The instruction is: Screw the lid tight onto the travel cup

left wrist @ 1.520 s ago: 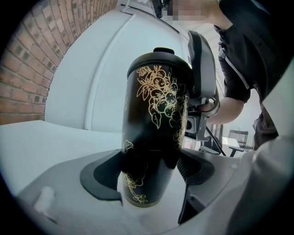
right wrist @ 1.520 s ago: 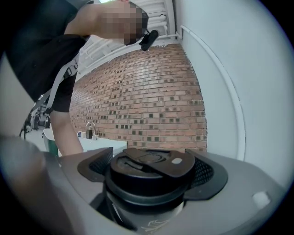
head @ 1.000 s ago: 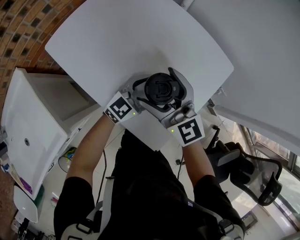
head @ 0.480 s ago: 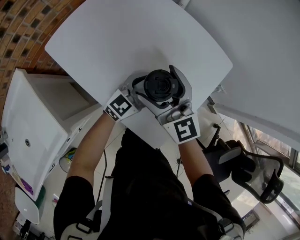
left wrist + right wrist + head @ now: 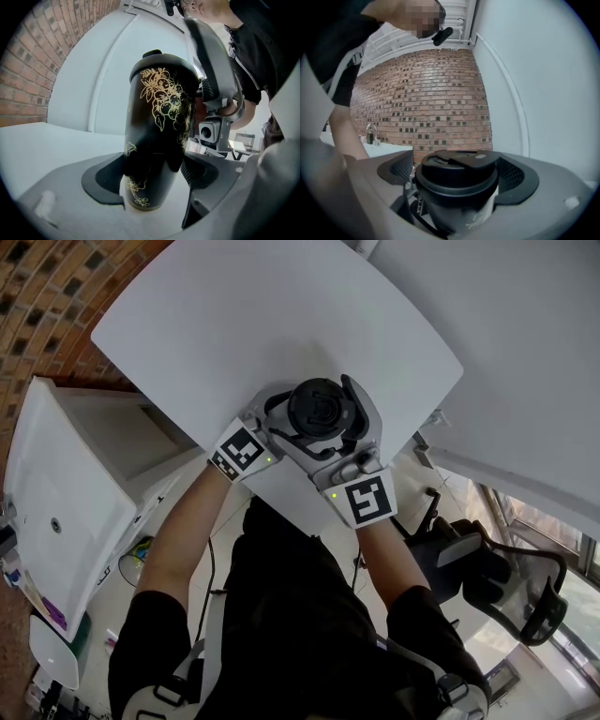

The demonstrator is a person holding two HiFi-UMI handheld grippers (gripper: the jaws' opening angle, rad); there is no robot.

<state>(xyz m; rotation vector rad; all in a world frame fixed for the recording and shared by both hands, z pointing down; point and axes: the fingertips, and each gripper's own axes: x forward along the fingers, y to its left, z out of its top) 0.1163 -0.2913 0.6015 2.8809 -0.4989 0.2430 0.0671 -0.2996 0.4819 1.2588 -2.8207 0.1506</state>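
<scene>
The black travel cup (image 5: 159,140) with a gold flower print stands upright on the white table (image 5: 234,324) near its front edge. My left gripper (image 5: 286,423) comes in from the lower left and is shut on the cup's lower body, with both pads (image 5: 105,183) against it. The black lid (image 5: 457,173) sits on the cup's mouth (image 5: 321,409). My right gripper (image 5: 328,423) reaches in level from the lower right, with its jaws on either side of the lid. Those jaws have just been opening, and a slim gap shows beside the lid.
A white cabinet (image 5: 66,493) stands left of the table on a brick-patterned floor (image 5: 37,296). A black office chair (image 5: 506,587) is at the lower right. A brick wall (image 5: 426,103) and a tap (image 5: 370,133) lie beyond the cup.
My right gripper has turned about the lid, and its marker cube has shifted left. The cup and my left gripper have stayed put.
</scene>
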